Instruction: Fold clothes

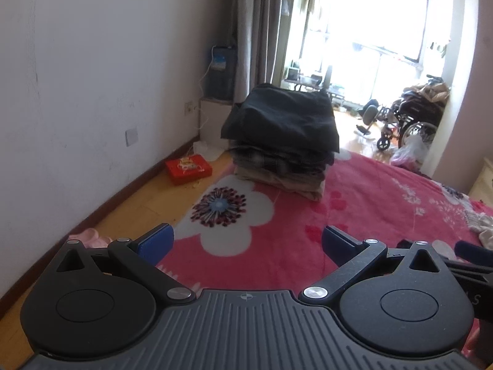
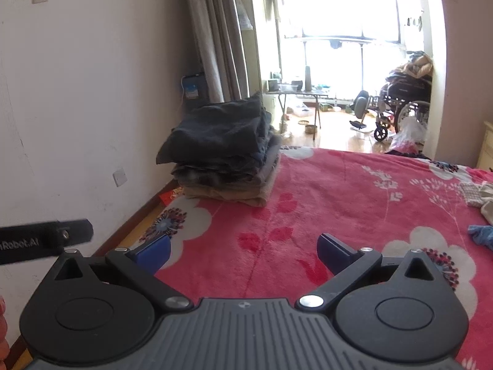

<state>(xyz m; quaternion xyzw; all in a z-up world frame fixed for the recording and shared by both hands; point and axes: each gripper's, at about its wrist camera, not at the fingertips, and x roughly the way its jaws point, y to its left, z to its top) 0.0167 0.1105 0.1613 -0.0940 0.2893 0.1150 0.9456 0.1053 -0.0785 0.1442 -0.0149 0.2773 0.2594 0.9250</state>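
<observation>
A stack of folded clothes [image 1: 282, 141] with a dark garment on top sits at the far left corner of the bed, on a red flowered blanket [image 1: 369, 203]. It also shows in the right wrist view [image 2: 225, 151]. My left gripper [image 1: 248, 242] is open and empty, held above the blanket short of the stack. My right gripper [image 2: 243, 248] is open and empty over the blanket. Loose unfolded clothes lie at the right edge: a beige piece [image 1: 483, 228], a pale piece [image 2: 480, 197] and a blue piece [image 2: 480, 234].
A white wall runs along the left. A red box [image 1: 188, 170] lies on the wooden floor by the wall. A wheelchair [image 2: 400, 108] and a small table [image 2: 295, 95] stand beyond the bed near the bright window. Part of the left gripper [image 2: 46, 240] shows at the left.
</observation>
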